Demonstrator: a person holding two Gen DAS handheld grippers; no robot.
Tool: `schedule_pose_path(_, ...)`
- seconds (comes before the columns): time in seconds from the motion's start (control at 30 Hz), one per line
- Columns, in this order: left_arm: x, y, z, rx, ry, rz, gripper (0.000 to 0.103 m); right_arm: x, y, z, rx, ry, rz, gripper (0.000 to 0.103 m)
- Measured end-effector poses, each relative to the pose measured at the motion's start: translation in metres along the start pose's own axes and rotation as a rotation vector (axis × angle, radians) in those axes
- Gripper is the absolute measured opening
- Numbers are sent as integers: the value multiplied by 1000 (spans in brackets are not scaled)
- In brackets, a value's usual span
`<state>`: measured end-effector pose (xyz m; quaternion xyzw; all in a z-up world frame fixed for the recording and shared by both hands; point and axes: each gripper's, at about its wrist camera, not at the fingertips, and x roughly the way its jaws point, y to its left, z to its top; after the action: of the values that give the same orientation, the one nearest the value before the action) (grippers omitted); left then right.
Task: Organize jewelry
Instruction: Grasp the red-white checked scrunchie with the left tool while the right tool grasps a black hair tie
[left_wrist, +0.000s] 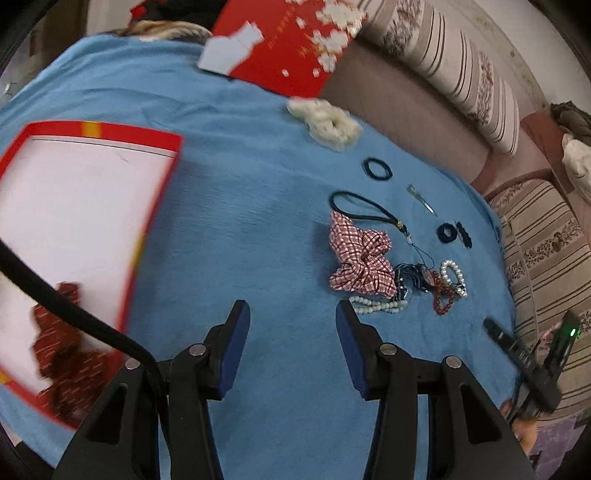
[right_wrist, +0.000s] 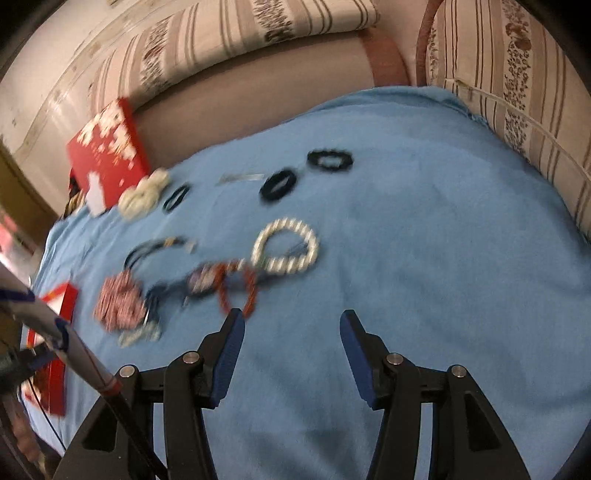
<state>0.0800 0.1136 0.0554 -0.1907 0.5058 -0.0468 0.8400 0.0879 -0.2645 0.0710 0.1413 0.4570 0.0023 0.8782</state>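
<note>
While both tools (left_wrist: 291, 314) (right_wrist: 291, 325) gape | black hair ties (right_wrist: 277, 184): three | scrunchies (left_wrist: 360, 258): three

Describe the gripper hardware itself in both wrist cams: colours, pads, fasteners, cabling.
Both match: the left gripper and right gripper have matte black angular linkages with triangular cutouts, round silver pivot pins, and fingers faced with dark blue pads. A thick black cable crosses the left view. The right gripper's view shows a white rod with blue and red bands.

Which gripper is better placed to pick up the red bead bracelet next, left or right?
Probably the right gripper: the red bead bracelet lies just ahead of its open fingers. The left gripper, also open, sees it off to the side.
</note>
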Motion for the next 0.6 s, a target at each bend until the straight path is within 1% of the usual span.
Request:
schedule_pose_path(0.1,24,-7,8,8,29,-4,47,11,0,23,-32,-13,-8,58)
schedule_pose_path(0.17,39,-10,14,9,45,-9,47,21,7,37,-77,-16,-20,58)
schedule_pose_path(0.3,64,-15,25,7,67,-30,47,48,19,54,-158,-3,-54,58)
schedule_pose_path(0.43,80,-20,33,10,73,-62,47,72,23,68,-164,12,-40,58)
schedule_pose_path(0.6,96,-30,40,21,73,-93,47,103,29,88,-127,19,-36,58)
